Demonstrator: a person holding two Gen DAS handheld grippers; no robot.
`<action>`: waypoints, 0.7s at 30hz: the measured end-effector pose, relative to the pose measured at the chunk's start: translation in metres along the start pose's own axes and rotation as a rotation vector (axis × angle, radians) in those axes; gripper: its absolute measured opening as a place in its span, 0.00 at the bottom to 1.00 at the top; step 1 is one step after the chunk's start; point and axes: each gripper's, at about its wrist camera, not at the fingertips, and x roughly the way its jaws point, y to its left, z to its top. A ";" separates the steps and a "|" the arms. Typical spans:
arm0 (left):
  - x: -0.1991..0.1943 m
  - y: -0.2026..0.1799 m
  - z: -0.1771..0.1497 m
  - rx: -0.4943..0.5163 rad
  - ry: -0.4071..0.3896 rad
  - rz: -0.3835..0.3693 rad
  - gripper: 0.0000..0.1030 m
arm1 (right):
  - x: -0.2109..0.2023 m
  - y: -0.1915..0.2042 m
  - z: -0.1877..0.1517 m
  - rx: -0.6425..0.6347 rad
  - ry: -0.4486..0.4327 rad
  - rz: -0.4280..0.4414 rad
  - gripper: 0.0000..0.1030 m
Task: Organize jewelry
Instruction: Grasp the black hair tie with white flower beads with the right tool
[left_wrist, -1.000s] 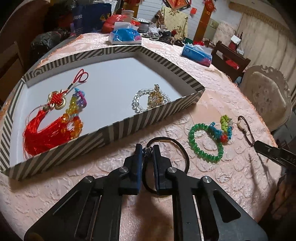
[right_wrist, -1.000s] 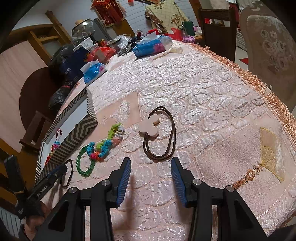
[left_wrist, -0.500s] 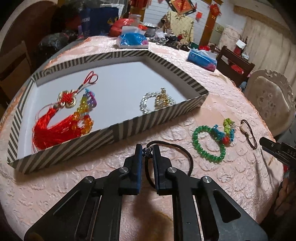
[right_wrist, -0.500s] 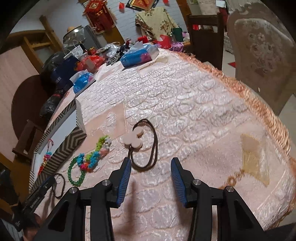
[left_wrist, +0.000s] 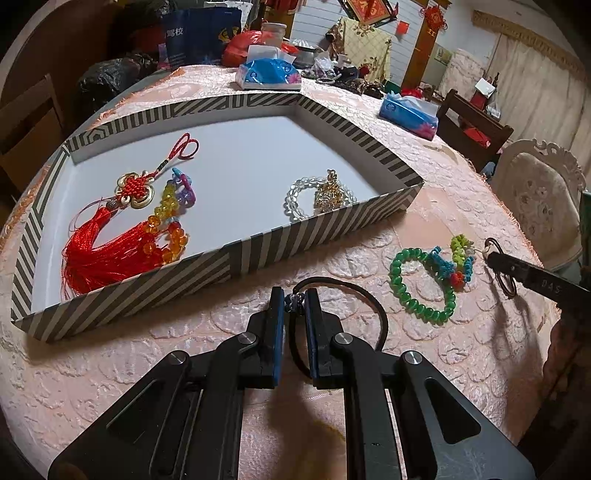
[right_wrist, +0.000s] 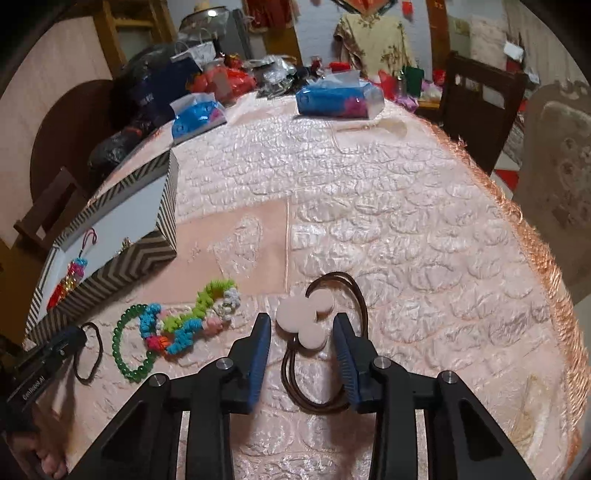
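My left gripper (left_wrist: 294, 301) is shut on the beaded clasp of a black cord loop (left_wrist: 369, 299), just in front of the striped box (left_wrist: 332, 218). In the box lie a red tassel knot (left_wrist: 99, 251), an amber and coloured bead string (left_wrist: 173, 221) and a clear bead bracelet with a gold charm (left_wrist: 321, 195). My right gripper (right_wrist: 303, 326) straddles the pink disc pendant (right_wrist: 295, 314) of a brown cord (right_wrist: 354, 295). Its jaws are closing, and a thin gap still shows at each pad. A green bead bracelet (right_wrist: 125, 354) and a knitted colourful string (right_wrist: 192, 325) lie to its left.
Two blue tissue packs (left_wrist: 266, 74) (left_wrist: 410, 110) and a pile of bags sit at the far end of the pink quilted tablecloth. The fringed table edge (right_wrist: 546, 258) curves along the right. A pale upholstered chair (left_wrist: 535, 199) stands beyond it.
My right gripper has slid forward until the pink discs lie between its fingers, and its jaws have narrowed. The left gripper has kept its hold on the black cord in the same spot.
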 end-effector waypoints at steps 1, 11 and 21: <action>0.000 0.000 0.000 0.002 0.000 0.001 0.09 | 0.001 0.000 0.001 -0.006 -0.004 -0.009 0.33; 0.001 -0.001 0.000 0.004 0.000 0.006 0.09 | 0.002 0.010 -0.002 -0.107 -0.029 -0.088 0.27; 0.001 -0.006 0.001 0.034 -0.006 0.053 0.09 | -0.039 0.010 -0.015 0.002 -0.103 0.044 0.22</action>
